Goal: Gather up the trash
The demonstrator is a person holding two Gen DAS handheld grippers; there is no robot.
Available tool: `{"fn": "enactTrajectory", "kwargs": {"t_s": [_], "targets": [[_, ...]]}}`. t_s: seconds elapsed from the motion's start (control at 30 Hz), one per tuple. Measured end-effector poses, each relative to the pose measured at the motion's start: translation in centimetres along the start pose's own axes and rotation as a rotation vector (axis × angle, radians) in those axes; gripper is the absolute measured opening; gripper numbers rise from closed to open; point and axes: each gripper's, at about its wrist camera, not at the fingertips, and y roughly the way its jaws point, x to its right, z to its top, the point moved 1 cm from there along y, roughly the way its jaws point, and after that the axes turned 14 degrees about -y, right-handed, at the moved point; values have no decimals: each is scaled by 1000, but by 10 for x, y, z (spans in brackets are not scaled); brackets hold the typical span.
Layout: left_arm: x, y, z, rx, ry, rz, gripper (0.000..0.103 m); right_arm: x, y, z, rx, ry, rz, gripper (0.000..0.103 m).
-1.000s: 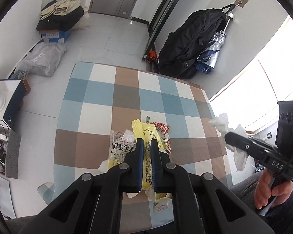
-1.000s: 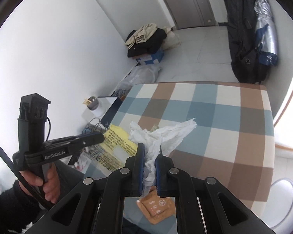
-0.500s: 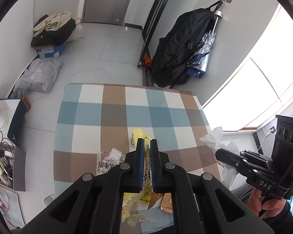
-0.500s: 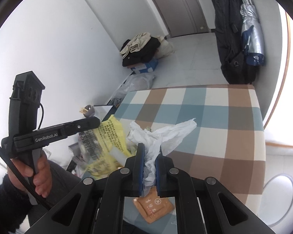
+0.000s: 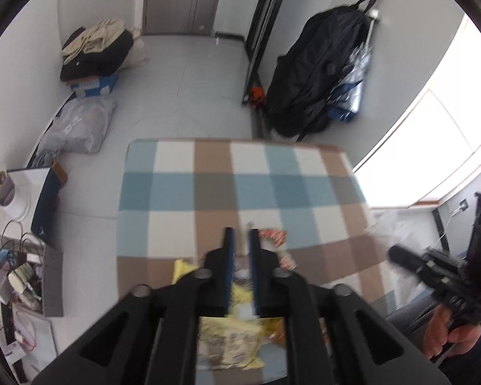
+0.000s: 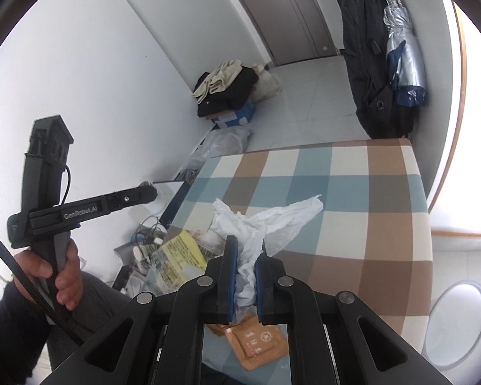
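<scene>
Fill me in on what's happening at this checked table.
A person is clearing trash off the checked table with a pair of tongs in each hand. The right tongs are clamped on a crumpled white tissue, lifted above the cloth. The left tongs have just been opening, and the yellow wrapper lies below them, no longer pinched. A red wrapper and a brown packet lie on the table.

Matt checked cloth on the table, crumpled white tissue, glossy yellow plastic wrapper, matt tan paper packet
</scene>
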Motion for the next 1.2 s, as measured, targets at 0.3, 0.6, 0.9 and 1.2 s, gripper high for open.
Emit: {"fn": "enactTrajectory", "kwargs": {"t_s": [0.3,0.6,0.9,1.2], "targets": [[-53,41,-18,-234,-51,11,71,-1,4,2,-2,6,6,9],[-55,74,-37,-400,-18,18,26,-1,6,1,-10,7,-8,9],[-46,51,-24,-275,-22,-41,1,-2,2,0,-3,6,-17,9],[-21,22,-5,-171,21,-47,0,0,-4,-1,7,16,-21,9]]}}
